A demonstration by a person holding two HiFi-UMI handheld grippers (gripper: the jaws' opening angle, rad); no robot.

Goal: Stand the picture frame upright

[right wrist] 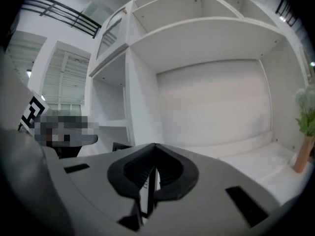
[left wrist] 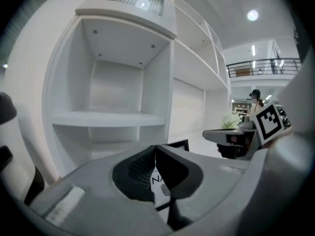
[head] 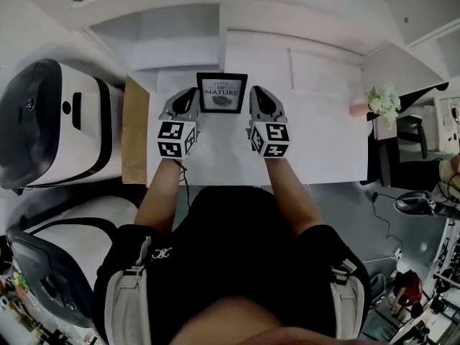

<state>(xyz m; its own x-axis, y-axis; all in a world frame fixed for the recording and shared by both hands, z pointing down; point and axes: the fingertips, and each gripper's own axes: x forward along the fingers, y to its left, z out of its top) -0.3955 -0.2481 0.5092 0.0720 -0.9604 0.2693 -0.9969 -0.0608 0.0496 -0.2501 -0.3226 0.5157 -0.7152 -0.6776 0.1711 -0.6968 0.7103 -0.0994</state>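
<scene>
The black picture frame point(head: 222, 93), with a white print that reads "NATURE", stands about upright at the back of the white desk point(head: 316, 149). My left gripper point(head: 194, 98) holds its left edge and my right gripper point(head: 253, 98) holds its right edge. In the left gripper view the left gripper point(left wrist: 155, 152) has its dark jaws closed on the picture frame point(left wrist: 159, 187), whose print shows between them. In the right gripper view the right gripper point(right wrist: 154, 151) pinches the thin dark edge of the picture frame point(right wrist: 147, 185).
A white shelf unit point(left wrist: 118, 117) rises behind the desk. A wooden board point(head: 134, 131) lies at the desk's left end, beside two large white-and-black pods point(head: 50, 121). White flowers point(head: 383, 100) and a pinkish vase point(right wrist: 301, 156) stand at the far right.
</scene>
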